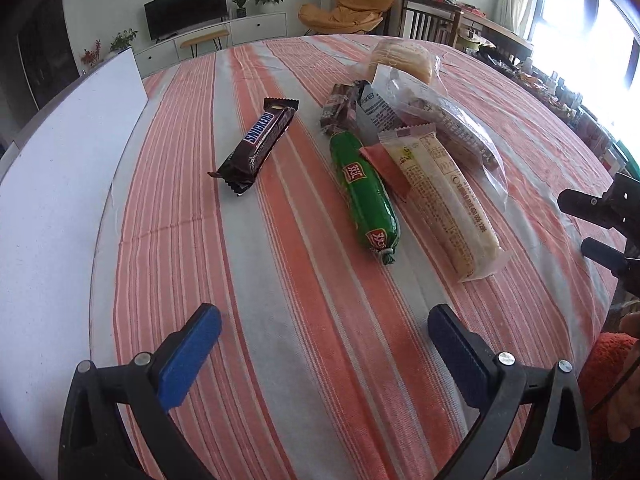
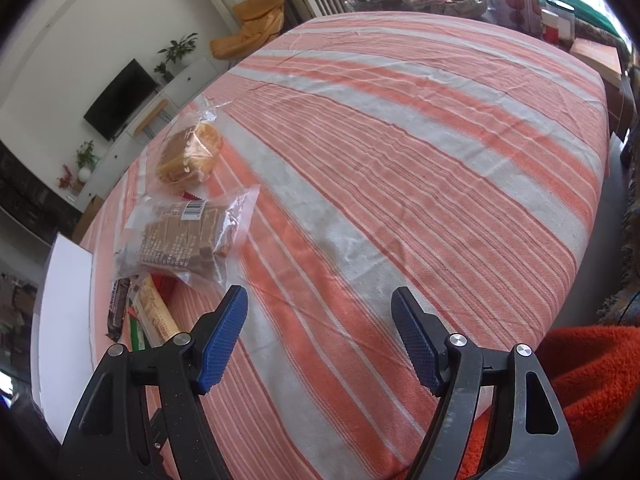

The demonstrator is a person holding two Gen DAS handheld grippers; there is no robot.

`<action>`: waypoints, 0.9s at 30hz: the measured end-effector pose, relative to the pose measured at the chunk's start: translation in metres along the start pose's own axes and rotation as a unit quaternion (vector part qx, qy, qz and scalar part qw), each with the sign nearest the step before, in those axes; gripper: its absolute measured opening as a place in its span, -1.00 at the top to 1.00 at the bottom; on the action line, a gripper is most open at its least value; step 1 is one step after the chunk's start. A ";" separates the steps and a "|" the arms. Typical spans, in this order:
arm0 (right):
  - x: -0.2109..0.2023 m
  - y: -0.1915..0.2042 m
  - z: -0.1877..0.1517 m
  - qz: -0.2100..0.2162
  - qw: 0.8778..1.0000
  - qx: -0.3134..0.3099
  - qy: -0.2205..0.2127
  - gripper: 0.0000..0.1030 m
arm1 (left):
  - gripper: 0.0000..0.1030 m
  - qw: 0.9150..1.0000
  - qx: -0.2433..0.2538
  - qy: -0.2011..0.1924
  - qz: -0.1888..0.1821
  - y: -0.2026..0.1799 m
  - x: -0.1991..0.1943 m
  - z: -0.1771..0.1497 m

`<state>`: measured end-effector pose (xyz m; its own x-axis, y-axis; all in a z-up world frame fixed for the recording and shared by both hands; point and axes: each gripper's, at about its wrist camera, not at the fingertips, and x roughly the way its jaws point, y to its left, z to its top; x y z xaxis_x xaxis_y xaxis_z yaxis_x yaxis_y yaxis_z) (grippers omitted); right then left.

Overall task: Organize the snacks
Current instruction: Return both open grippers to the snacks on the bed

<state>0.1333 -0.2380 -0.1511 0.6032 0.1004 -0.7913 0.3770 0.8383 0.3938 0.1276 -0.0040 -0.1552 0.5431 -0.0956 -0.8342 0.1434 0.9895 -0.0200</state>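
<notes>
A: The striped tablecloth (image 1: 280, 280) carries every snack ahead of the left gripper (image 1: 324, 344), whose fingers stand spread and empty. The green sausage (image 1: 366, 196) lies just beyond them, its long axis running away from the fingertips.

B: The right gripper (image 2: 320, 340) is also spread, holding nothing, with the packs off to its left. Its view shows the bagged bread (image 2: 190, 156) plainly; the left view barely does, but alone shows the Snickers bar (image 1: 258, 146) whole.
</notes>
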 end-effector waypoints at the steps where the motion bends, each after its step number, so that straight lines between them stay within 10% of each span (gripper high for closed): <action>1: 0.000 0.000 0.000 0.000 1.000 0.001 0.000 -0.50 | -1.00 1.000 0.004 -0.004 0.005 -0.001 0.000 -0.001; 27: -0.003 -0.006 -0.002 0.024 1.000 0.019 -0.003 -0.58 | -1.00 1.000 0.008 -0.014 0.004 0.001 0.000 -0.003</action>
<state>0.1281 -0.2420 -0.1520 0.6255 0.1376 -0.7680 0.3733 0.8116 0.4495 0.1254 -0.0024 -0.1563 0.5667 -0.0915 -0.8188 0.1517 0.9884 -0.0054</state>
